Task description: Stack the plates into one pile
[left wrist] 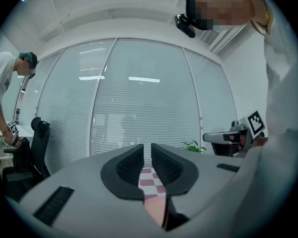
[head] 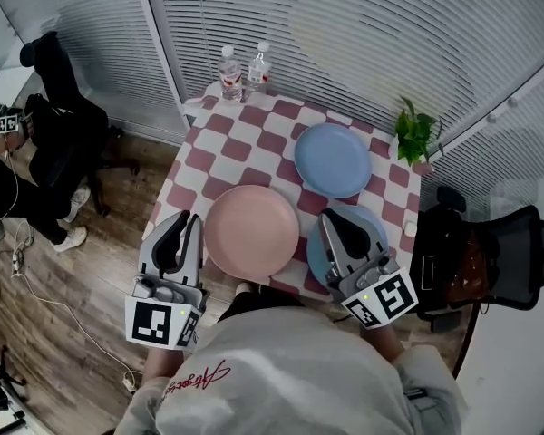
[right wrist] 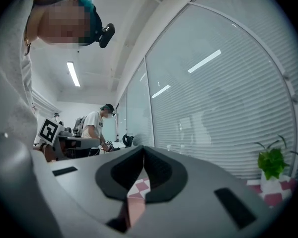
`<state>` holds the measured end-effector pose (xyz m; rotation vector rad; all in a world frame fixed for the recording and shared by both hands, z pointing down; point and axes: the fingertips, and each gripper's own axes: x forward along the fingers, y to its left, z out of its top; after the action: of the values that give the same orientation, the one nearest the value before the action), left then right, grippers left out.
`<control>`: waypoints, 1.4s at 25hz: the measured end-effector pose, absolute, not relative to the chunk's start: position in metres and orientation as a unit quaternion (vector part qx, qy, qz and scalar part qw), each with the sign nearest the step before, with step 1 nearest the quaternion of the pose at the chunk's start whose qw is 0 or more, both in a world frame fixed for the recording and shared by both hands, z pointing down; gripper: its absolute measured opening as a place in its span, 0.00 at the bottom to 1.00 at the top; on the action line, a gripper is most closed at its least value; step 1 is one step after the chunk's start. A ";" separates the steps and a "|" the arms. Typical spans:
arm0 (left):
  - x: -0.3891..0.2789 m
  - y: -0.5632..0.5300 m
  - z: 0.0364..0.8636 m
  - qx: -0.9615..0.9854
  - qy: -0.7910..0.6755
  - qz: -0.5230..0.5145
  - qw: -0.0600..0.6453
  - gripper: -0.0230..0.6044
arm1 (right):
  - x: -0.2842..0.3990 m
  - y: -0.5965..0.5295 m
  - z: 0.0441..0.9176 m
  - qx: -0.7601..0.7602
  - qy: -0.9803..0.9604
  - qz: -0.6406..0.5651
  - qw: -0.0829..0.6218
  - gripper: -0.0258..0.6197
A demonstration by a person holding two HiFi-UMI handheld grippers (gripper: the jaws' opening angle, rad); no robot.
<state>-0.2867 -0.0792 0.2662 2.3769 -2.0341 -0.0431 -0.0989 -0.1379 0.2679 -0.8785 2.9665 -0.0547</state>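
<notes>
Three round plates lie singly on the square table with the red-and-white chequered cloth (head: 219, 152); none is stacked.

- The pink round plate (head: 252, 232) sits at the near edge of the table, about mid-width.
- The light blue round plate (head: 333, 159) lies farther back and to the right, near the pink one but apart from it.
- A second blue round plate (head: 315, 261) lies at the near right corner, just beside the pink plate. It is largely covered from above by the right gripper.

The left gripper (head: 186, 216) is held at the near left edge of the table, just beside the pink plate. Its own view shows the left gripper (left wrist: 146, 148) with jaws drawn together to a thin slit, nothing between them.

The right gripper (head: 329, 217) is held over the second blue plate. Whether it touches the plate cannot be told. Its own view shows the right gripper (right wrist: 141, 150) clenched and empty.

Two clear plastic water bottles (head: 229, 75) stand together at the far left corner. A small green potted plant (head: 415, 132) stands at the far right edge. A black office chair (head: 494, 256) stands on the floor to the right of the table.
</notes>
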 end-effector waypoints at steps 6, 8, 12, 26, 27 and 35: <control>-0.296 -0.082 0.285 0.758 -0.651 -0.022 0.037 0.11 | -0.106 -0.149 0.288 -0.280 0.959 -0.035 0.003 0.07; -0.300 -0.082 0.291 0.755 -0.654 -0.021 0.042 0.12 | -0.110 -0.152 0.295 -0.280 0.959 -0.041 -0.004 0.14; -0.306 -0.083 0.304 0.749 -0.659 -0.016 0.058 0.22 | -0.117 -0.157 0.314 -0.278 0.959 -0.053 -0.026 0.22; -0.314 -0.078 0.359 0.721 -0.684 0.023 0.107 0.27 | -0.128 -0.170 0.398 -0.282 0.948 -0.083 -0.123 0.28; -0.314 -0.078 0.364 0.719 -0.685 0.027 0.111 0.26 | -0.129 -0.171 0.403 -0.283 0.947 -0.085 -0.129 0.28; -0.319 -0.073 0.403 0.702 -0.694 0.043 0.152 0.27 | -0.126 -0.176 0.451 -0.297 0.931 -0.098 -0.190 0.30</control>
<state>-0.3193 -0.0729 0.4025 2.0138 -1.9924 0.1223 -0.1260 -0.1756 0.4509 -1.0664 3.3412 -0.3502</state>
